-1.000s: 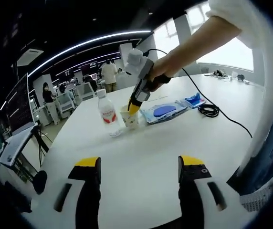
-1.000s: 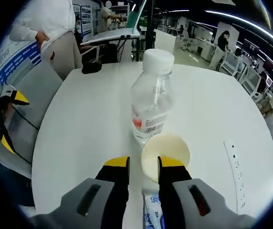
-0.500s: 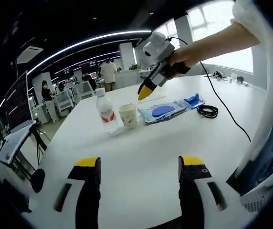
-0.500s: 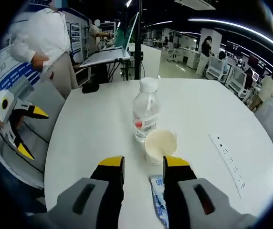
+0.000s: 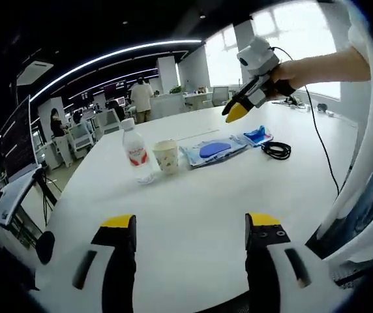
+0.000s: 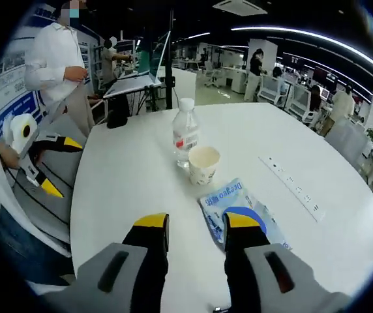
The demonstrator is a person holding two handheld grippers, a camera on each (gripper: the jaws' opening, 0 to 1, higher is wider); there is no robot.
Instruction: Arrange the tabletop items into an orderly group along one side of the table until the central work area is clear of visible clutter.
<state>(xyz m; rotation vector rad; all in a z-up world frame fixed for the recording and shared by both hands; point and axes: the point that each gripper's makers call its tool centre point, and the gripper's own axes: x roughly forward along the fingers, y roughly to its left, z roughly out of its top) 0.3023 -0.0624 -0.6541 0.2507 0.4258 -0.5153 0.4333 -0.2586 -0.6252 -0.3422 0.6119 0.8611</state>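
1. My left gripper hangs low over the near edge of the white table, jaws spread wide with nothing between them.
2. My right gripper is up in the air above the table, jaws a narrow gap apart, also empty. In the left gripper view it's off to the upper right, held in my hand, clear of everything.
3. The stuff sits in a loose row: water bottle, then the paper cup just beside it, then a clear bag with something blue inside.
4. Past the bag there's a small blue packet and a coiled black cable close together.
5. From the right gripper view the bottle and cup look almost touching, bag right ahead of my jaws.
6. A white power strip lies off to the side.
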